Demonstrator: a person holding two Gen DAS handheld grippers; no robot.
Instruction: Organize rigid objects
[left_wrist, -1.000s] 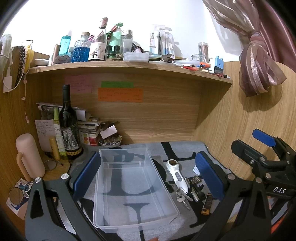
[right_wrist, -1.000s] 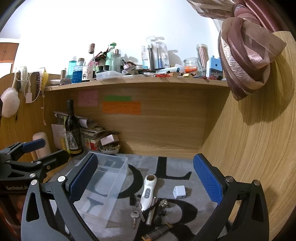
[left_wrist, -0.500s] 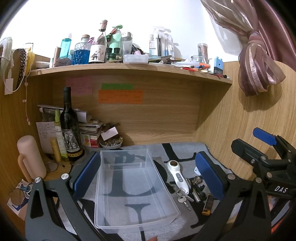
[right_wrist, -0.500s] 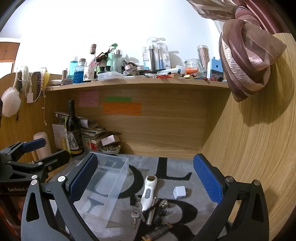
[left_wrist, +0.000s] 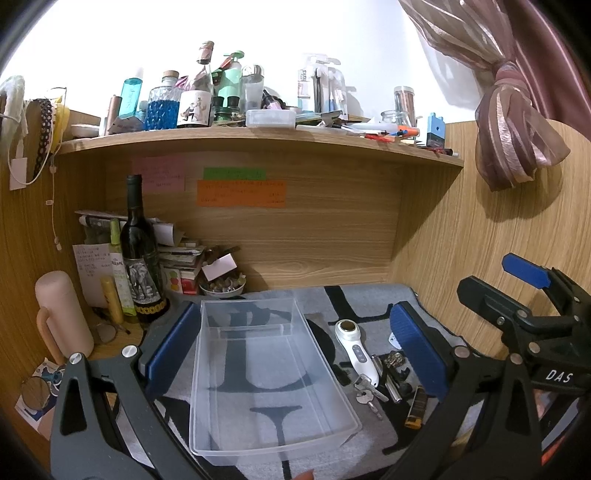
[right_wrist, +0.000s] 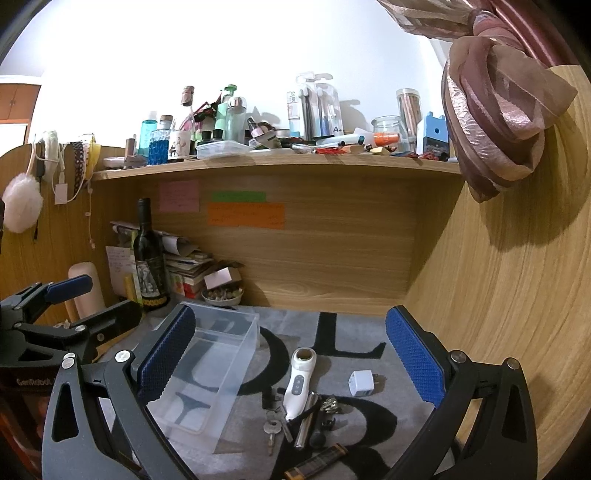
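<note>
An empty clear plastic bin (left_wrist: 266, 373) lies on a grey mat (left_wrist: 369, 306); it also shows in the right wrist view (right_wrist: 207, 373). Right of it lie a white handheld device (left_wrist: 356, 350) (right_wrist: 299, 384), keys (left_wrist: 365, 395) (right_wrist: 273, 424), a white charger plug (right_wrist: 361, 383), a metal tube (right_wrist: 306, 421) and a dark lighter (left_wrist: 414, 408) (right_wrist: 317, 461). My left gripper (left_wrist: 295, 354) is open and empty, above the bin. My right gripper (right_wrist: 291, 369) is open and empty, above the small objects.
A wine bottle (left_wrist: 142, 258), a pink flask (left_wrist: 62, 314), stacked papers and a small bowl (left_wrist: 221, 288) crowd the back left corner. A wooden shelf (left_wrist: 258, 136) overhead is packed with bottles. A wooden wall (right_wrist: 498, 314) and a tied curtain (right_wrist: 498, 118) stand right.
Both views have drifted only slightly. Nothing on the mat has moved and both grippers stay open.
</note>
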